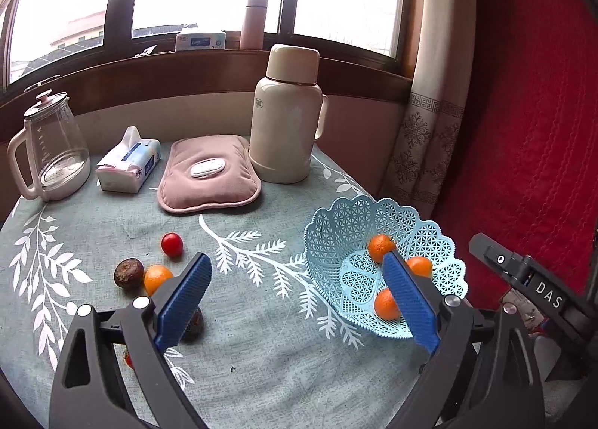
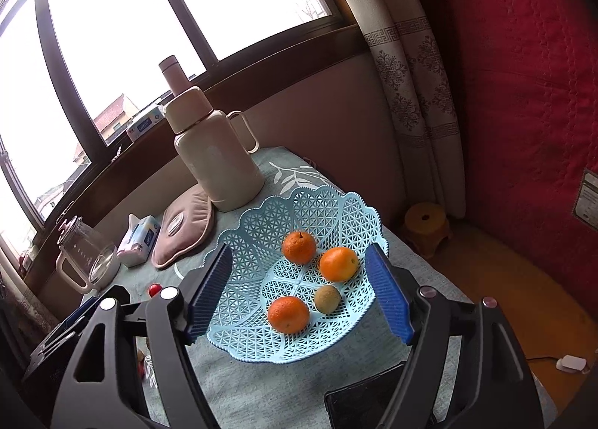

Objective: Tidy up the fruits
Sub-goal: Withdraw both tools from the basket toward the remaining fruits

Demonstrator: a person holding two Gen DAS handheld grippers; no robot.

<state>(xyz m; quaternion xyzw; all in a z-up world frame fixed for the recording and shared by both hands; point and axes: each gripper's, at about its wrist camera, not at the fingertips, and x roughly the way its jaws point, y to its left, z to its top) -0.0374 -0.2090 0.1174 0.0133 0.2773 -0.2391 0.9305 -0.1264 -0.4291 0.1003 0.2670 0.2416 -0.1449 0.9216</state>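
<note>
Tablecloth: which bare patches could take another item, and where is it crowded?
Free: the tablecloth stretch between the loose orange and the blue basket, running back to the pink heating pad. Crowded: the back row from glass kettle to thermos, and the front-left fruit cluster.

free: cloth (image 1: 261, 335) between basket (image 1: 336, 227) and loose fruit | blocked: flask (image 1: 286, 119), pad (image 1: 207, 175) behind, likely
</note>
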